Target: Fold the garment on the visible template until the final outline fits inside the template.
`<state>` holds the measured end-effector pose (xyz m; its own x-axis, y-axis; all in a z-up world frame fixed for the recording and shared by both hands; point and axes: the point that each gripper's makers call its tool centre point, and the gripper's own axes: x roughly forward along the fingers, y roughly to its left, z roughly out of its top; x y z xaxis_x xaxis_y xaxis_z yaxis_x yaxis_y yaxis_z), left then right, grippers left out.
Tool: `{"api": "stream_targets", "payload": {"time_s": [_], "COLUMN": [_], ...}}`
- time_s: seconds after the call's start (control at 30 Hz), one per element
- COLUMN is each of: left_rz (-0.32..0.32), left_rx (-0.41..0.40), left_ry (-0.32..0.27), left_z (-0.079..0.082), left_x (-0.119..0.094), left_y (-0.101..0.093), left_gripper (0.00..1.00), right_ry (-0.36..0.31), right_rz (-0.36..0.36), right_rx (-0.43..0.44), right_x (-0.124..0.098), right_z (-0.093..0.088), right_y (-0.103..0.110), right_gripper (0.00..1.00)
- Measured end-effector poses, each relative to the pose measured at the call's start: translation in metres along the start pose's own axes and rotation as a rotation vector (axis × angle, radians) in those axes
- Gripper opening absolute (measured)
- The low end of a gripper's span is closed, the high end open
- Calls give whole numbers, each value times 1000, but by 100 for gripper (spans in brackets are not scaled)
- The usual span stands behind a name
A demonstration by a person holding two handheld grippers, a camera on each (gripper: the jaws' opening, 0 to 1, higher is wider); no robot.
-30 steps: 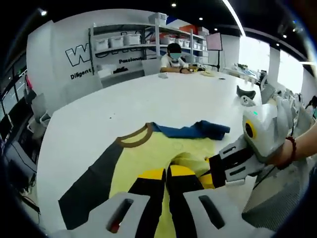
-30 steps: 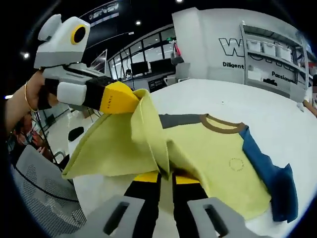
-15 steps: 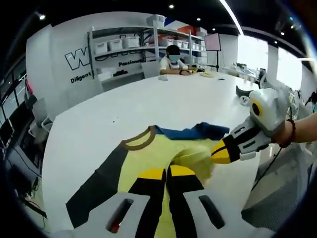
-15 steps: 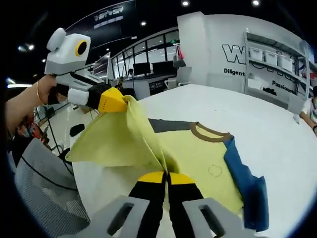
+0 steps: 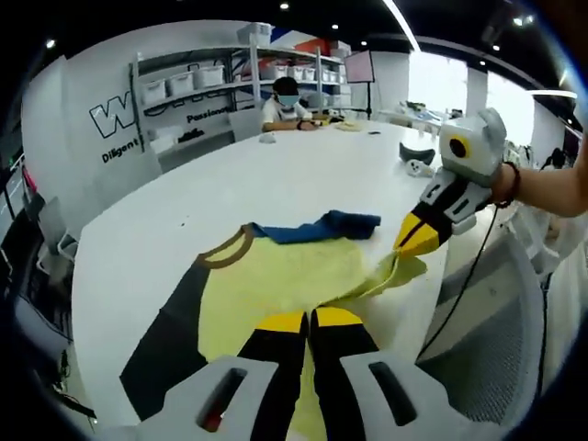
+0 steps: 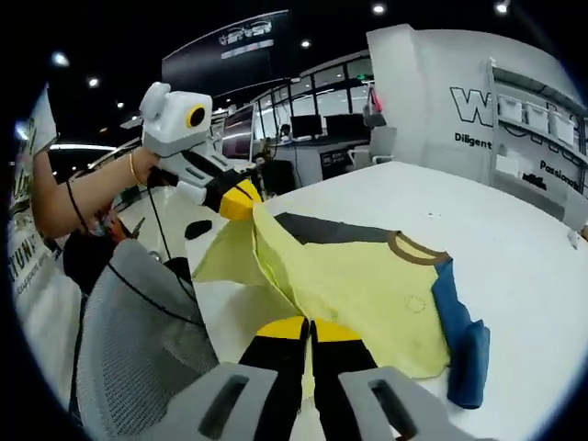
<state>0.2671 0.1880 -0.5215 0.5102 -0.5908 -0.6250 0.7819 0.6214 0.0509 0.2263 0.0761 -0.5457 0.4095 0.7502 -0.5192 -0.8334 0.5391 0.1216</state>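
The shirt (image 5: pixel 276 280) lies on the white table (image 5: pixel 276 184), directly ahead of you. Its body is yellow, its collar (image 6: pixel 415 250) brown, one sleeve dark grey (image 5: pixel 165 335) and the other blue (image 5: pixel 317 227). In the left gripper view, the collar sits at 11 o'clock from the jaws, the blue sleeve at 12 o'clock and the grey sleeve at 9 o'clock.

Your left gripper (image 5: pixel 310 322) is clamped on the yellow hem, jaws pressed together over the fabric. Your right gripper (image 6: pixel 310 328) is likewise closed on the hem. In the left gripper view, it enters at 2 o'clock, pinching a yellow corner raised above the table edge. The hem is stretched between both grippers.

A mesh chair (image 6: pixel 129 340) stands beside the table. Shelves with white bins (image 5: pixel 193 78) line the far wall, and a person (image 5: pixel 285 106) sits at the table's far end.
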Motion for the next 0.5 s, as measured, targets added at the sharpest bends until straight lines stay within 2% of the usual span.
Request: {"api": "stream_targets", "payload": {"time_s": [0.07,0.13,0.23,0.4,0.43,0.5], "left_rz": [-37,-64,-75,-131,-137,-157], "left_rx": [16,36,43,13,7,25], "left_ry": [22,47,77,75,77,106], "left_z": [-7,-16,-28,-37,-39,-51], "left_x": [-2,-3,-1,3,5,8], "left_y": [-12,-22,-32,-53,-56,-66], "left_gripper": [5,5,5,5,5,5], "right_ry": [40,41,74,131,139,208], "right_rz": [23,38,59,91,103,148], "right_rx": [-41,-49,-53,-84,-86,-71], "right_x": [-7,-11,-17,-20,-20,-21], "right_z": [-5,-7,-14,-26,-30,-47], "right_y": [7,12,18,25,28,36], "right_gripper": [0,0,0,0,0,0]}}
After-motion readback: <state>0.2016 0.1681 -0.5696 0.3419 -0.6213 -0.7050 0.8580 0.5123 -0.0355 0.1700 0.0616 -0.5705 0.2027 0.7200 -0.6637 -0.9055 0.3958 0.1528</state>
